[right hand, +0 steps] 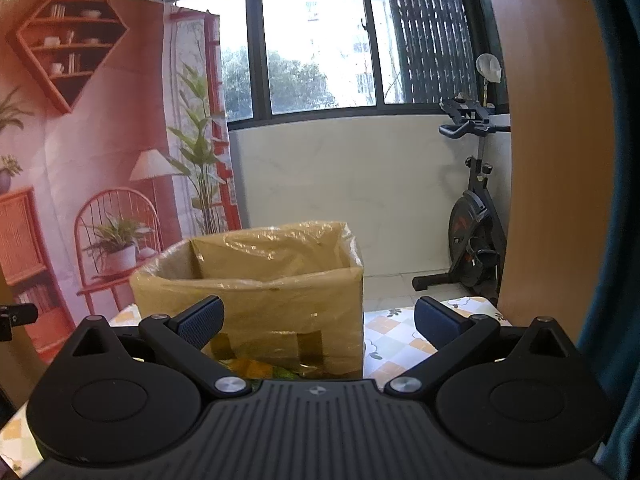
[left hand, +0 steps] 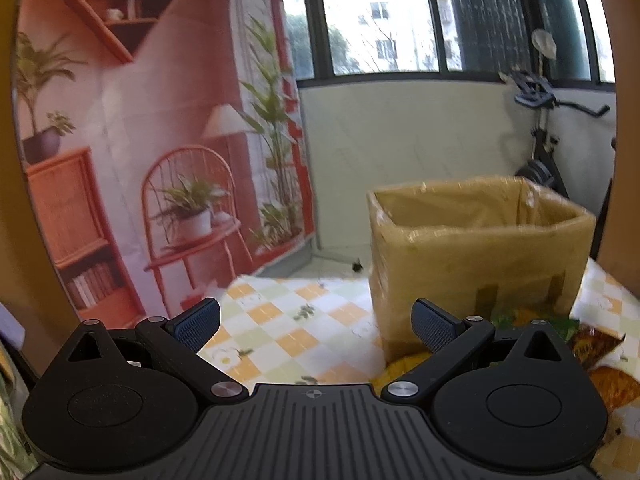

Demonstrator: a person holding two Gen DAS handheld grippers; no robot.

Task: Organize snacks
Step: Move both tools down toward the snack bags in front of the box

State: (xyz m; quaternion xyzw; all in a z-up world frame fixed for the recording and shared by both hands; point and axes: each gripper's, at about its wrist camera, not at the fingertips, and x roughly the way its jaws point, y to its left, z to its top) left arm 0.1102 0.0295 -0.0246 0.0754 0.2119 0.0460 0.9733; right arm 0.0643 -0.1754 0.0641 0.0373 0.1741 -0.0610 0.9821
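Note:
An open cardboard box (left hand: 476,256) wrapped in clear plastic stands on the checked tablecloth (left hand: 296,320); it also shows in the right wrist view (right hand: 280,300). Snack packets (left hand: 592,344) in yellow, green and orange lie at its foot, right of my left gripper (left hand: 316,320). A yellow-green packet (right hand: 260,368) peeks out before the box, partly hidden by my right gripper (right hand: 318,318). Both grippers are open and empty, held in front of the box. The box's inside is hidden.
A printed backdrop (left hand: 132,140) of shelves and plants hangs at the left. An exercise bike (right hand: 476,216) stands by the white wall (right hand: 340,184) under the window. A wooden panel (right hand: 556,160) rises at the right of the table.

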